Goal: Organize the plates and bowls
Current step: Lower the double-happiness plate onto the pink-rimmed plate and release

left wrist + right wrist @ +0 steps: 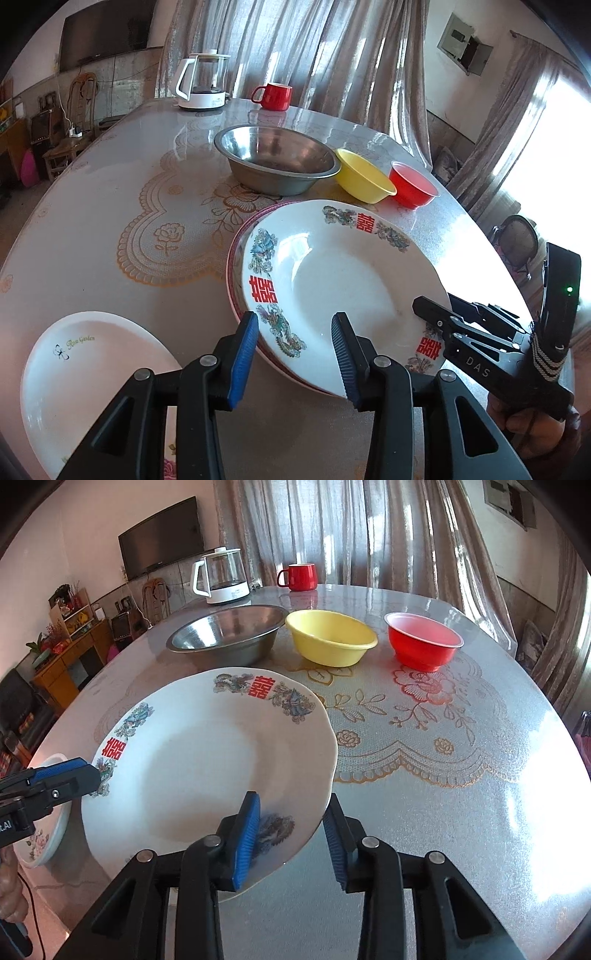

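Both claws straddle the near rim of the patterned plate, stacked on another plate on the counter: right claw and left claw apart, likely squaring the stack

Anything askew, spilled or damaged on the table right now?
No spill or damage shows. One oddity: the white plate with red characters and floral rim sits off-centre on the red-rimmed plate beneath, overhanging it. The steel basin, yellow bowl and red bowl stand upright.
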Demonstrator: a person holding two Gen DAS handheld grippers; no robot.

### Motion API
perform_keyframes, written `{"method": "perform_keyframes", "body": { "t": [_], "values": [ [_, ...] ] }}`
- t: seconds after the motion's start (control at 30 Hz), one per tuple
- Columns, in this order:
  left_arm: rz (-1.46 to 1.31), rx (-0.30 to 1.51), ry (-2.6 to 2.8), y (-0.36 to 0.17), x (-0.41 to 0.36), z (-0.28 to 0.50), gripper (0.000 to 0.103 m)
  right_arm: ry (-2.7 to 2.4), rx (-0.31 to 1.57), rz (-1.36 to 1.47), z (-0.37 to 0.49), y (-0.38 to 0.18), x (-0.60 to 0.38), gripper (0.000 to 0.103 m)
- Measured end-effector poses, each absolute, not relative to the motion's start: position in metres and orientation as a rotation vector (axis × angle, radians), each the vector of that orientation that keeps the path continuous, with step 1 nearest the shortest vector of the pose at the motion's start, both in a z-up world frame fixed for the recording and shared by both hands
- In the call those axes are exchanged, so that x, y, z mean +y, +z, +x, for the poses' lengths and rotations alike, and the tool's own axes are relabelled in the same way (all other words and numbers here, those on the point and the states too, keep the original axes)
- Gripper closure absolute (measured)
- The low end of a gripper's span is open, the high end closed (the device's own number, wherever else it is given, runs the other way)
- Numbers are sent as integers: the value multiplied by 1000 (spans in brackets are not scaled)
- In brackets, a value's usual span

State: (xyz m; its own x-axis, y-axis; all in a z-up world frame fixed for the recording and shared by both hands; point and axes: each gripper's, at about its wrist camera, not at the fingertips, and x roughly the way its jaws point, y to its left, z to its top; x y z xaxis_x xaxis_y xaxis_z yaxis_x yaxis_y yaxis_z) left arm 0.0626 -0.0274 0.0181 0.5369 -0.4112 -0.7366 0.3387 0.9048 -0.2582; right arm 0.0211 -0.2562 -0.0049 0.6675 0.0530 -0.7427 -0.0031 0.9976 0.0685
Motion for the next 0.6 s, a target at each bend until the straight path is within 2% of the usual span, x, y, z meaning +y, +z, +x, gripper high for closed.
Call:
{"method": "perform_keyframes", "body": {
  "t": [0.6],
  "values": [
    [-81,899,-398,6,-29,73,57,-84,787,-139,40,-8,-231,64]
  ]
}}
